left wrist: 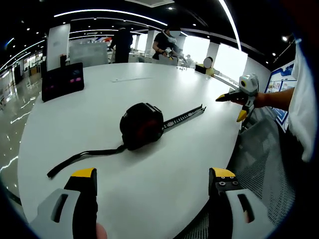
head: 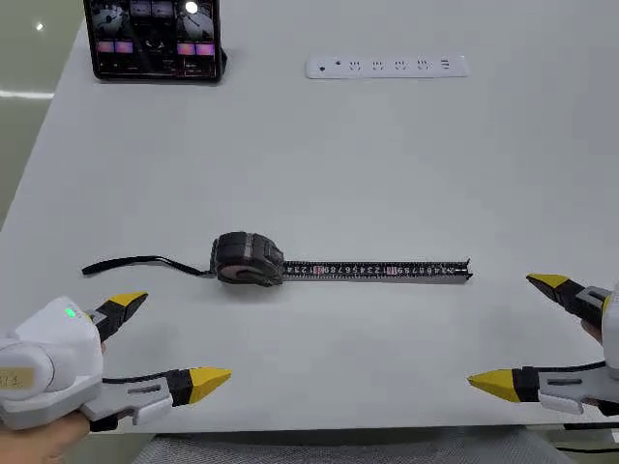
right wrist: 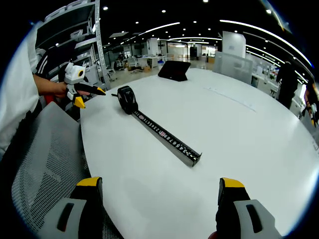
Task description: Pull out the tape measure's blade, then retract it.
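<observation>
My left gripper (head: pixel 174 338) and right gripper (head: pixel 508 332) are released, empty. The tape measure (head: pixel 247 259) lies ahead between them, its blade (head: pixel 377 270) extended toward the right gripper.

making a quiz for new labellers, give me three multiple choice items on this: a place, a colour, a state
1. In the head view, which way does the blade run from the case? A) left B) right C) toward the far edge
2. What colour are the gripper fingertips? A) red B) blue C) yellow
3. How are the grippers? A) both open, holding nothing B) left shut on the case C) right shut on the blade

1 B, its end points toward the right gripper; 2 C, yellow tips in all views; 3 A, left gripper and right gripper hover apart from the case, jaws wide.
</observation>
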Tool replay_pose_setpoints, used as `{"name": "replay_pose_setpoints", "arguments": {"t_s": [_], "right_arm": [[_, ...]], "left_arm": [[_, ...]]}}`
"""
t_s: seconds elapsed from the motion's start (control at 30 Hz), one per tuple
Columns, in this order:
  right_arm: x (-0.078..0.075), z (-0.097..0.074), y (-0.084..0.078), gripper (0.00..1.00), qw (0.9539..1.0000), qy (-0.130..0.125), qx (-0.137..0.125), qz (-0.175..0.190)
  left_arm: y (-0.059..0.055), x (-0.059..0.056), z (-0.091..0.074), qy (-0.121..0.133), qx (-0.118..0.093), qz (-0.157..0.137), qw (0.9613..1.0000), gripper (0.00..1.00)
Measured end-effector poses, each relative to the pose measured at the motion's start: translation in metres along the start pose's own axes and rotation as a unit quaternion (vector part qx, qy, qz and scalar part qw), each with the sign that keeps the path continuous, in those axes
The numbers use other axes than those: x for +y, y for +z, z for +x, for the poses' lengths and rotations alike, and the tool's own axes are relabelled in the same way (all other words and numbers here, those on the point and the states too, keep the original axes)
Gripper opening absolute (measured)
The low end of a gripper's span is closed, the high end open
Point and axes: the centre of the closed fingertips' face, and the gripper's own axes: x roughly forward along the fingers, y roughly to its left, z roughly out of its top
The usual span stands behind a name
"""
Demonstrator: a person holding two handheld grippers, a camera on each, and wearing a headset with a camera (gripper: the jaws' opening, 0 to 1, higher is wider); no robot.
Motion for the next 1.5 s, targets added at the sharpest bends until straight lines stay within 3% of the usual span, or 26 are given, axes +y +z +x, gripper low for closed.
{"name": "replay_pose_setpoints", "arguments": {"t_s": [0.4,0.9,1.5], "right_arm": [[-0.004,0.007,0.003,0.94,0.9999,0.007,0.006,-0.009],[-0.006,0.012,0.011,0.93,0.9998,0.015,0.006,-0.013],[-0.021,0.014,0.015,0.91,0.9995,0.015,0.012,-0.026]], "left_arm": [[0.001,0.001,0.010,-0.009,0.005,0.000,1.0000,0.89],[0.012,0.002,0.025,-0.012,0.002,-0.006,0.9999,0.89],[0.022,0.000,0.045,-0.019,-0.007,-0.017,0.9997,0.88]]}}
